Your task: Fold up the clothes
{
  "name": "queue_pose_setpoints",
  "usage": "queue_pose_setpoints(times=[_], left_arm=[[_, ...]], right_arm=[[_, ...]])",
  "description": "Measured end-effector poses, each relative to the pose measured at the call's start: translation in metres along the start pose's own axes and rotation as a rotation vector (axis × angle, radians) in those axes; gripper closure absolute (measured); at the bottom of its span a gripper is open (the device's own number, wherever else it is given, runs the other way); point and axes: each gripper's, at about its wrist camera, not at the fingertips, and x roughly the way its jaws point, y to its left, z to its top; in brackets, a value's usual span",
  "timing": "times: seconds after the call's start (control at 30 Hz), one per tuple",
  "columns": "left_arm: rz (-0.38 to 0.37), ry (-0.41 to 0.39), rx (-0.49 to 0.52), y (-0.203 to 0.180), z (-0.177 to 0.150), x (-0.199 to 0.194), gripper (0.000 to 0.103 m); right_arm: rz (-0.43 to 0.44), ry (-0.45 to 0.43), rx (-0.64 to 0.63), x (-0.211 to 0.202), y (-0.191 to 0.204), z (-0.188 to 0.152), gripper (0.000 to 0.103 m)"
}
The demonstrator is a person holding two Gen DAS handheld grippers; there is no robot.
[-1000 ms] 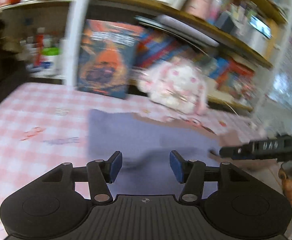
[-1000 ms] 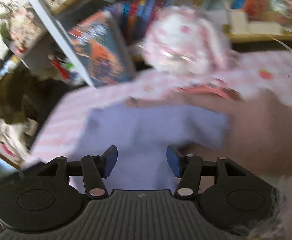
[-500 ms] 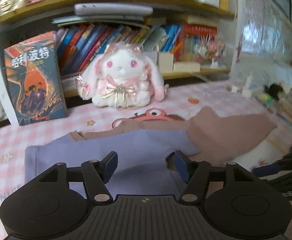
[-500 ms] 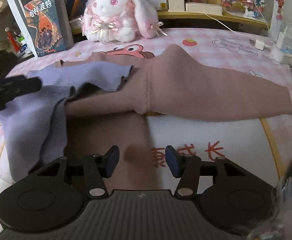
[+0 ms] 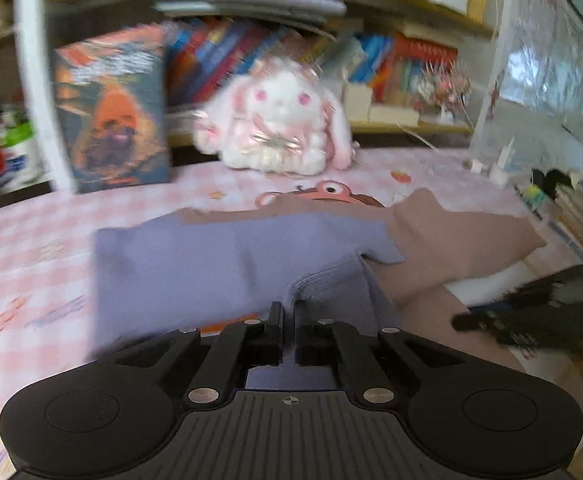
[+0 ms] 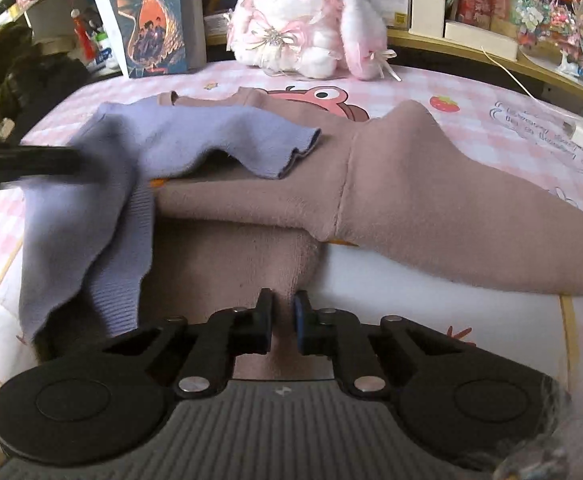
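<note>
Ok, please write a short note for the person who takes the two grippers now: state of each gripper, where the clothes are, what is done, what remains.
Left gripper: shut on the purple garment, pinching its near ribbed edge.
Right gripper: shut on the brown garment, at its near hem.
Both garments lie on the pink checked cloth, purple partly over brown; the brown sleeve spreads right.
Done: both edges gripped.
Left: no finished fold visible; all folding remains.
</note>
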Motion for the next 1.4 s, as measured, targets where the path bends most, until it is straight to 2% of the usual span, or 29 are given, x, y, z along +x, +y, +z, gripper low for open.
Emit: queue_pose_setpoints(times=[0.03,0.13,0.27,0.37,0.43,0.5,0.6,0.7,0.8,0.9,0.97,1.03,1.17,1.3,1.33,1.37,1.4], left_arm=[[0.016,0.002,-0.017,0.004,-0.007,-0.015,0.099],[0.092,0.078,-0.076,0.019,-0.037,-0.034,0.099],[0.256,0.26,-0.111,0.037,-0.075,-0.034,0.094],[0.464,0.292,-0.057,0.041,-0.074,-0.037,0.092],[0.515,0.231,-0.046,0.04,-0.057,-0.04,0.09],[0.49,0.115,-0.04,0.029,-0.034,-0.036,0.088],[0.329,-0.01,0.011,-0.006,0.001,-0.006,0.077],[0.182,-0.028,0.114,-0.058,0.028,0.048,0.075],[0.106,0.007,0.252,-0.101,0.037,0.101,0.07],[0.096,0.039,0.351,-0.131,0.039,0.138,0.065],[0.12,0.037,0.393,-0.141,0.043,0.154,0.058],[0.154,0.03,0.413,-0.144,0.046,0.161,0.056],[0.192,0.052,0.479,-0.15,0.045,0.175,0.056],[0.226,0.028,0.54,-0.153,0.044,0.188,0.056],[0.229,0.015,0.547,-0.153,0.046,0.19,0.069],[0.232,0.005,0.55,-0.151,0.049,0.192,0.095],[0.23,-0.007,0.532,-0.146,0.053,0.189,0.098]], right_arm=[[0.004,0.0,0.003,0.0,-0.001,0.001,0.093],[0.009,-0.004,0.01,0.0,-0.004,0.001,0.093],[0.016,-0.009,0.026,0.0,-0.011,0.0,0.094],[0.021,-0.008,0.021,0.0,-0.013,0.0,0.094],[0.016,-0.009,0.02,-0.001,-0.015,-0.001,0.094],[0.013,-0.009,0.024,-0.003,-0.017,-0.003,0.094],[0.007,-0.01,0.035,-0.007,-0.021,-0.005,0.094],[-0.003,-0.014,0.047,-0.011,-0.025,-0.009,0.094],[0.005,-0.004,0.053,-0.017,-0.028,-0.015,0.094],[0.038,0.018,0.045,-0.024,-0.028,-0.023,0.094],[0.059,0.027,0.037,-0.028,-0.027,-0.029,0.094],[0.071,0.029,0.027,-0.031,-0.027,-0.033,0.094],[0.092,0.037,0.009,-0.034,-0.026,-0.037,0.094],[0.099,0.04,0.006,-0.036,-0.027,-0.039,0.094],[0.098,0.04,0.001,-0.036,-0.026,-0.04,0.094],[0.097,0.039,-0.002,-0.036,-0.026,-0.04,0.094],[0.095,0.039,-0.003,-0.036,-0.025,-0.041,0.094]])
